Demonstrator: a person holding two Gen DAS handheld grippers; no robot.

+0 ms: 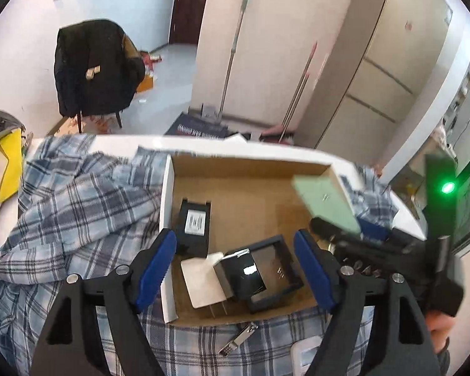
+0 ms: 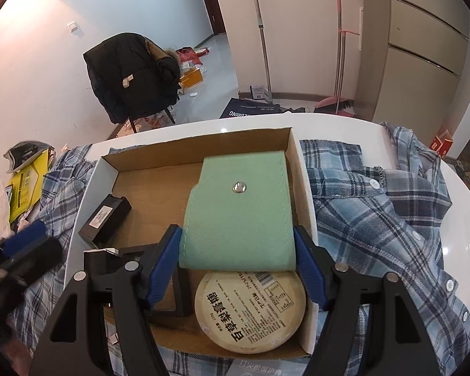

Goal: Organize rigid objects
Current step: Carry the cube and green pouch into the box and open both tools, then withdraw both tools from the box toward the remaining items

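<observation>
R gripper (image 2: 238, 263) is clamped on a green pouch (image 2: 239, 210) w/ a snap button, pads pressed to both side edges, holding it over the right side of the cardboard box (image 2: 300, 169). L gripper (image 1: 235, 269) is wide open w/ nothing in it, hovering over the box's near-left part. Box sits on a plaid shirt (image 2: 376, 213) spread over a white table (image 2: 454, 169). Already in the box: a black battery-like block (image 2: 105, 219) w/ a label at the left, a black square frame (image 1: 274, 274) w/ a small black cube (image 1: 239, 274) on it, a white flat card (image 1: 200, 282) next to those, and a round tin (image 2: 250, 310) w/ printed label at the near-right corner — the pouch hangs just above and behind that tin. A nail clipper (image 1: 238, 338) lies on the shirt outside the box, near edge. Step in hand looks like placing the pouch. To do it well: lower it into the bare cardboard behind the tin, along the right wall, not on top of the tin, or it'll sit tilted. Pouch looks soft-ish at the edges, so keep it level and bring it close to the floor before letting go — no dropping. Keep the fingers off the box wall when they spread. L should stay out of R's path; clipper is prob. its next pick. Whether the pouch's far end already touches the box floor I can't tell.
</observation>
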